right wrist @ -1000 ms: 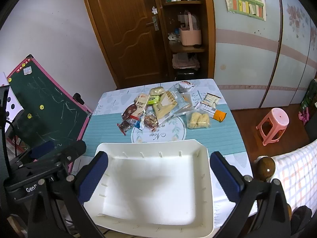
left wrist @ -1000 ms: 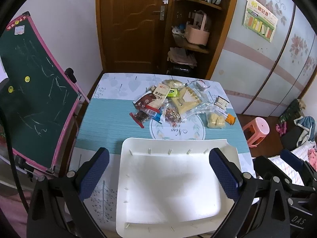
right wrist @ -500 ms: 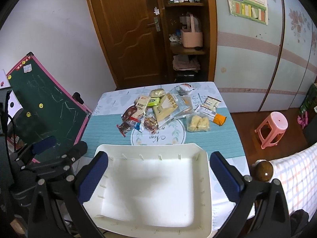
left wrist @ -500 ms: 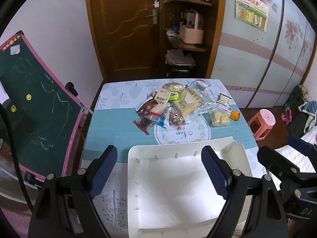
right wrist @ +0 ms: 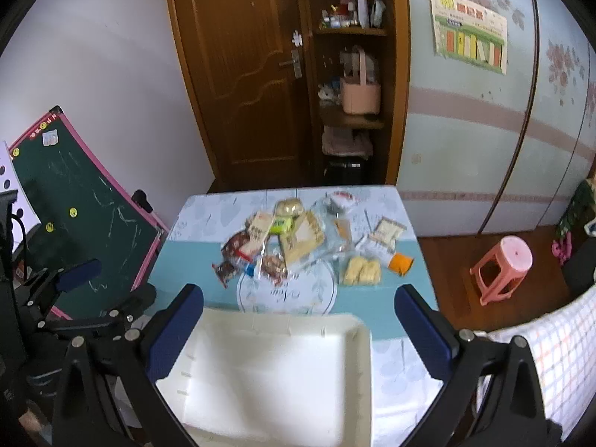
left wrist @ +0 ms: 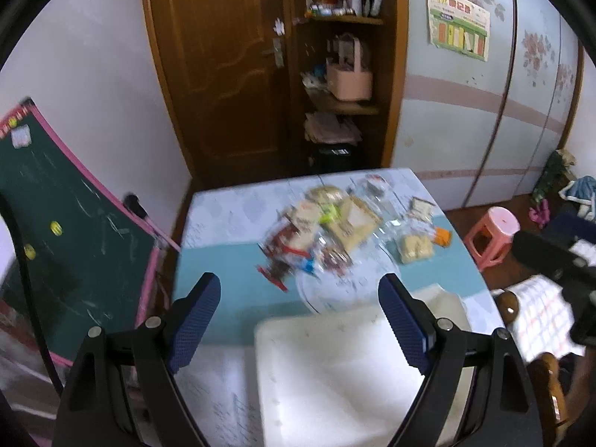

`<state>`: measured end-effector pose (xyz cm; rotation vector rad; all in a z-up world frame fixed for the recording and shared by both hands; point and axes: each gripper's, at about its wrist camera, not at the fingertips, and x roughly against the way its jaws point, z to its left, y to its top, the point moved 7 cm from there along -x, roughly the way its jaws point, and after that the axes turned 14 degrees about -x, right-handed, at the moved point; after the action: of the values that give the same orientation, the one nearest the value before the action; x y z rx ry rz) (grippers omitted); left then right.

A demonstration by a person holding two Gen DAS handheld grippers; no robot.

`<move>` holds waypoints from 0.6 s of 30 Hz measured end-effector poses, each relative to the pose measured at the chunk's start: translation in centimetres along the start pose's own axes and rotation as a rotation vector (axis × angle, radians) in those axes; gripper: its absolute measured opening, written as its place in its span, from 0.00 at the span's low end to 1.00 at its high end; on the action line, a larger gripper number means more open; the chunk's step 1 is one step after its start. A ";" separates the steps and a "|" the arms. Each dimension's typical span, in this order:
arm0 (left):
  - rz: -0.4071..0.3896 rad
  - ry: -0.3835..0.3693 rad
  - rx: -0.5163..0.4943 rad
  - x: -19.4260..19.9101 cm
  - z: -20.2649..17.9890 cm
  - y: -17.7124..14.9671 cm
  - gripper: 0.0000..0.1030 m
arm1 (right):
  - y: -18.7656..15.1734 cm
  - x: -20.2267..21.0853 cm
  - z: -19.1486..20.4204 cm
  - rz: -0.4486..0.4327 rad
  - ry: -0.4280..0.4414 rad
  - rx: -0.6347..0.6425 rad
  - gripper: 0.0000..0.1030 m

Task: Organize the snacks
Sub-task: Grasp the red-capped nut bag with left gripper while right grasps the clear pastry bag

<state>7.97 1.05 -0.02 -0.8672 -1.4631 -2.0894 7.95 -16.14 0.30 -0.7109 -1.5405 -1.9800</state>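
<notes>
A white tray (right wrist: 283,376) sits at the near edge of the table (right wrist: 193,290). It is a wide, shallow tray with low walls and little notches along the inside. Nothing lies in it.

The snacks (right wrist: 294,242) lie in a loose pile in the middle of the table, past the far side of the tray. Most are in clear or shiny bags. On the left of the pile is a dark red pack (right wrist: 232,249), and next to it a white and red one. In the middle is a big clear bag with pale tan pieces (right wrist: 303,238) and a small green pack (right wrist: 281,224). To the right lies a bag of yellow pieces (right wrist: 363,271), with a small orange pack (right wrist: 401,263) just beside it. In the left view the pile (left wrist: 335,234) looks blurry.

The left gripper (left wrist: 302,322) has its blue fingers wide apart, with nothing between them. The right gripper (right wrist: 296,333) is wide apart too and holds nothing. Both hang above the tray's near part.
</notes>
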 end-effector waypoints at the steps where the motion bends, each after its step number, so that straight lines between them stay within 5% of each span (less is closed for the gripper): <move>1: -0.014 0.013 -0.009 0.1 0.4 0.5 0.84 | 0.7 0.1 0.1 -0.009 -0.009 0.015 1.00; 5: -0.055 0.066 -0.025 -0.2 2.7 2.8 0.84 | 3.6 0.0 -0.2 -0.050 -0.066 0.068 1.00; 10: -0.080 0.006 0.049 -2.7 6.0 4.8 0.84 | 7.2 -1.7 -1.6 -0.080 -0.128 0.068 1.00; 18: 0.006 0.041 0.072 -10.4 10.3 7.1 0.84 | 11.0 -8.7 -3.5 -0.025 -0.248 0.115 1.00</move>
<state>22.54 8.39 -0.21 -0.7958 -1.5032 -2.0251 21.52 -21.14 1.22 -0.9207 -1.7988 -1.8577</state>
